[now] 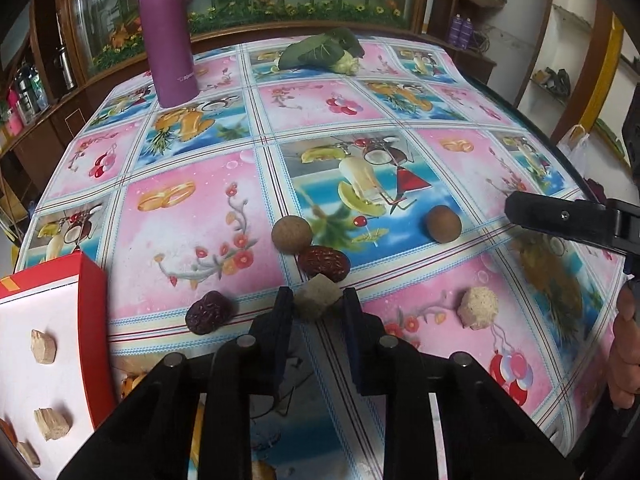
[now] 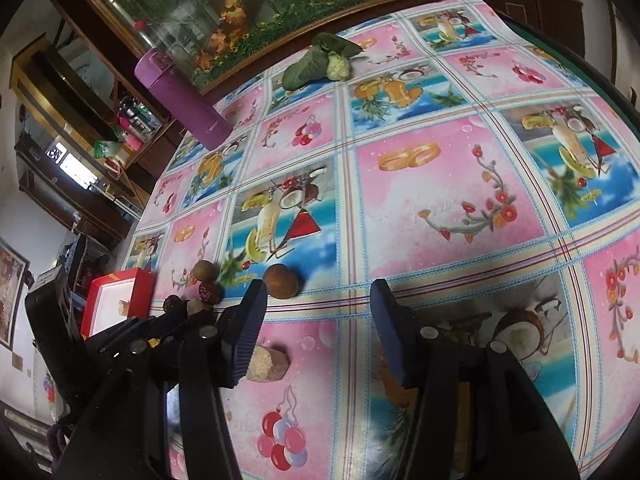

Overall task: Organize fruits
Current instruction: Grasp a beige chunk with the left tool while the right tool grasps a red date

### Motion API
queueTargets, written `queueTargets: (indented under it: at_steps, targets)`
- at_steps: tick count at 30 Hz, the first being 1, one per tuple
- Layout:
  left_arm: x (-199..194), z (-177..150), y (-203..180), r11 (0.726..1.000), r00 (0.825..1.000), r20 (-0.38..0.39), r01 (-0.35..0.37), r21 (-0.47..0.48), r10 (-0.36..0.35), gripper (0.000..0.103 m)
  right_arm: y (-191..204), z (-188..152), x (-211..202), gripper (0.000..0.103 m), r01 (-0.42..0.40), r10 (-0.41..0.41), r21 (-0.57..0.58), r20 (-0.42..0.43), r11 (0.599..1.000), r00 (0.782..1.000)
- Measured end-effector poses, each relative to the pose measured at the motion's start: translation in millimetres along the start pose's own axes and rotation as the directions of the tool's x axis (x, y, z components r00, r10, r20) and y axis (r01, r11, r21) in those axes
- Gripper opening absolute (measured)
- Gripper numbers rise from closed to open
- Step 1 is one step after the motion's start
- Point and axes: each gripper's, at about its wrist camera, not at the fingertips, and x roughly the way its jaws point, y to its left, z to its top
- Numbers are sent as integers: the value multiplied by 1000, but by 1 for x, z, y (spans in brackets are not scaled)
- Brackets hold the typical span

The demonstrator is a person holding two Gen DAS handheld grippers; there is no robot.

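My left gripper (image 1: 318, 306) is shut on a beige cube (image 1: 318, 300), low over the fruit-print tablecloth (image 1: 400, 112). Just beyond it lie a red date (image 1: 323, 263) and a brown round fruit (image 1: 292, 235). A darker date (image 1: 210, 312) lies to the left, a second brown fruit (image 1: 443, 226) and a beige chunk (image 1: 478, 308) to the right. My right gripper (image 2: 320, 320) hangs open and holds nothing. A brown fruit (image 2: 281, 281) sits just past its left finger, and the beige chunk (image 2: 266, 364) is partly hidden behind that finger.
A red box (image 1: 90, 320) with a white inside holds several beige pieces at the left edge. A purple bottle (image 1: 168, 40) and a leafy vegetable (image 1: 320, 52) stand at the far side. A hand (image 1: 624, 360) shows at the right edge.
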Motion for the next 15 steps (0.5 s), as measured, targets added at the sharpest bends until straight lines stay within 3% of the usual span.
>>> queueTargets:
  at_steps: [4, 10, 15]
  targets:
    - [-14, -8, 6, 999, 1000, 15, 8, -39, -7, 24, 23, 1, 7, 55, -54, 53, -81, -10, 995, 999]
    - [-51, -26, 17, 996, 997, 58, -38, -85, 43, 24, 78, -4, 31, 55, -98, 86, -268, -56, 958, 995]
    - [-74, -36, 33, 989, 992, 99, -59, -136, 72, 24, 114, -16, 60, 55, -26, 0, -391, -67, 920, 998]
